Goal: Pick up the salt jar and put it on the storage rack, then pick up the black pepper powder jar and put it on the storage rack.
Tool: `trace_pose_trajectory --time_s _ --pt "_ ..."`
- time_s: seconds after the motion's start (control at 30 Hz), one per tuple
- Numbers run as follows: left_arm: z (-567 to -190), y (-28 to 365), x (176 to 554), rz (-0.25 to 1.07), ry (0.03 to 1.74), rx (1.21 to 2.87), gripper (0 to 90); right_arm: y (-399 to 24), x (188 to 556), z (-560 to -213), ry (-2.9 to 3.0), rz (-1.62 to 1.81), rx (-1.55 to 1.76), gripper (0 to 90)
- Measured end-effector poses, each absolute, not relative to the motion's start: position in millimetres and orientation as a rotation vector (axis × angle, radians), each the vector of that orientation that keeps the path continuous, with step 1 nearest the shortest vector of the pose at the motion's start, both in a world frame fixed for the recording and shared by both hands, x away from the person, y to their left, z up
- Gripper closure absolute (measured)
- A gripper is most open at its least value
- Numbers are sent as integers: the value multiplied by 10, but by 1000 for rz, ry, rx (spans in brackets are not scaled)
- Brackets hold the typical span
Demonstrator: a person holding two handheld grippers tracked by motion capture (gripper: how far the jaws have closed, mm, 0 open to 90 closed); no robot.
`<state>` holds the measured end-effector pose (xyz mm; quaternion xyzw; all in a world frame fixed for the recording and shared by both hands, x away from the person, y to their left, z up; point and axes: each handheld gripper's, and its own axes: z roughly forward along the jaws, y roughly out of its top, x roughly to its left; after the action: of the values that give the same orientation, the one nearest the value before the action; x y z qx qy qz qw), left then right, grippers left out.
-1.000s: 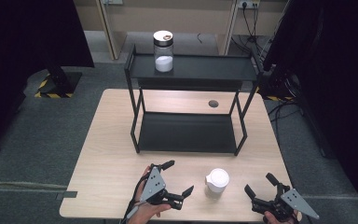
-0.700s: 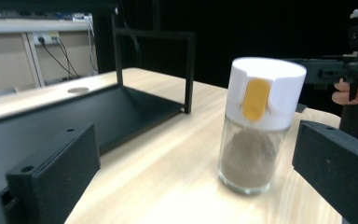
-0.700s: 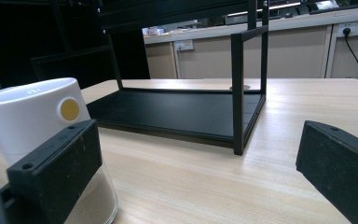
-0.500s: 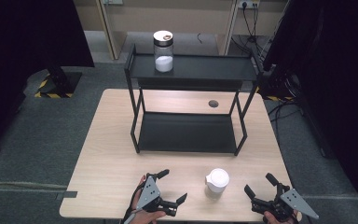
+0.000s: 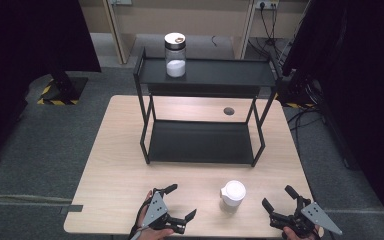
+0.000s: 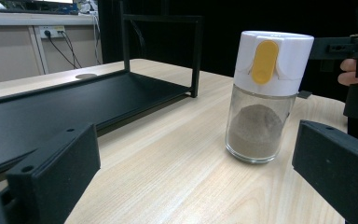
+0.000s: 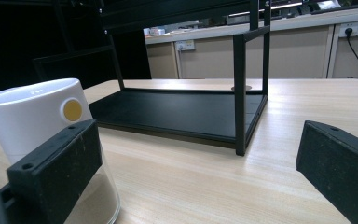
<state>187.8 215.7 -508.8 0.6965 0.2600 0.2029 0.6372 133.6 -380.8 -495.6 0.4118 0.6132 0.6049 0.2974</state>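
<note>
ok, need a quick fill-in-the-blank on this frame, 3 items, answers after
1. The shaker jar on the table has a white cap with a ____ tab.
2. The left gripper and right gripper both have their jaws ____.
3. The clear jar stands on the rack's ____ shelf.

Missing words: yellow; open; top
</note>
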Motion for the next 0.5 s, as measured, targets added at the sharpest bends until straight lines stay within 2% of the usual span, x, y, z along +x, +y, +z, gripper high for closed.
trace_pose_trajectory --time_s 0.5 --pt "-5091 2166 1879 460 597 1590 1 -3805 1342 -4950 1635 1605 1087 2"
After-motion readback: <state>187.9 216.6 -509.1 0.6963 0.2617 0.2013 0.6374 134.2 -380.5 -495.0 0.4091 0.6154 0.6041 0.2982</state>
